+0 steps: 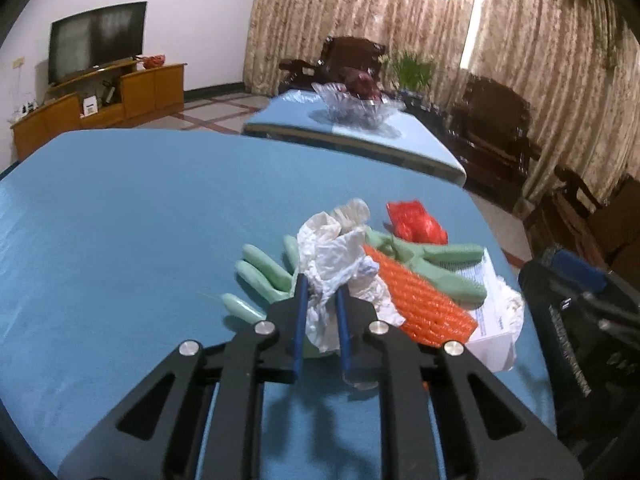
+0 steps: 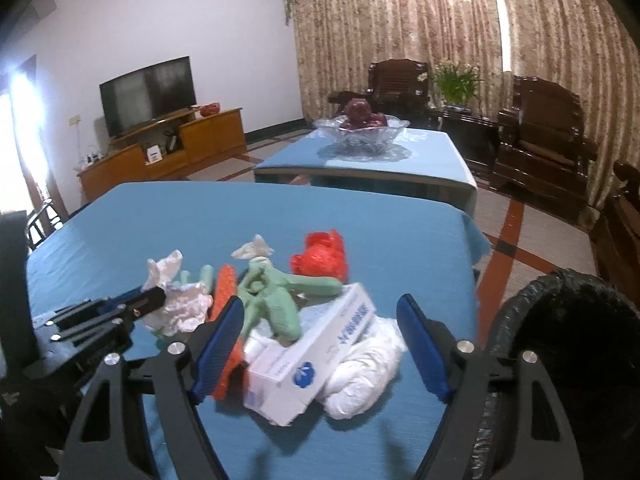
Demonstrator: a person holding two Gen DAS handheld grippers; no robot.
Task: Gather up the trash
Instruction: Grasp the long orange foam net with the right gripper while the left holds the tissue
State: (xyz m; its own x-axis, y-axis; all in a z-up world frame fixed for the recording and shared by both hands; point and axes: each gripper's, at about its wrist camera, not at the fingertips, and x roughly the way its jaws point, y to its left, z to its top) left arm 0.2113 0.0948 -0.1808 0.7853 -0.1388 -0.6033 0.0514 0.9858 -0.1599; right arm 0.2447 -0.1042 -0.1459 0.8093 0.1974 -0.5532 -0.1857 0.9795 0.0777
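The left gripper [image 1: 322, 296] is pinching crumpled white plastic wrap [image 1: 332, 264] at the trash pile on the blue table [image 1: 120, 220]; lifting it straight up would be keeping the pile undisturbed. The right gripper [image 2: 322, 316] is hanging wide open, holding nothing, around one white box [image 2: 316, 344]. I am counting two green gloves [image 2: 280, 296], one orange net [image 1: 416, 300], one red bag [image 2: 320, 258], and one bin [image 2: 560, 320] just beside the table.

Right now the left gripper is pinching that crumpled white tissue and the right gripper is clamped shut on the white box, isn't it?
Not quite. The left gripper does pinch the crumpled white tissue, but the right gripper is open: in the right wrist view its blue fingers stand wide apart on either side of the white box, not clamped on it.
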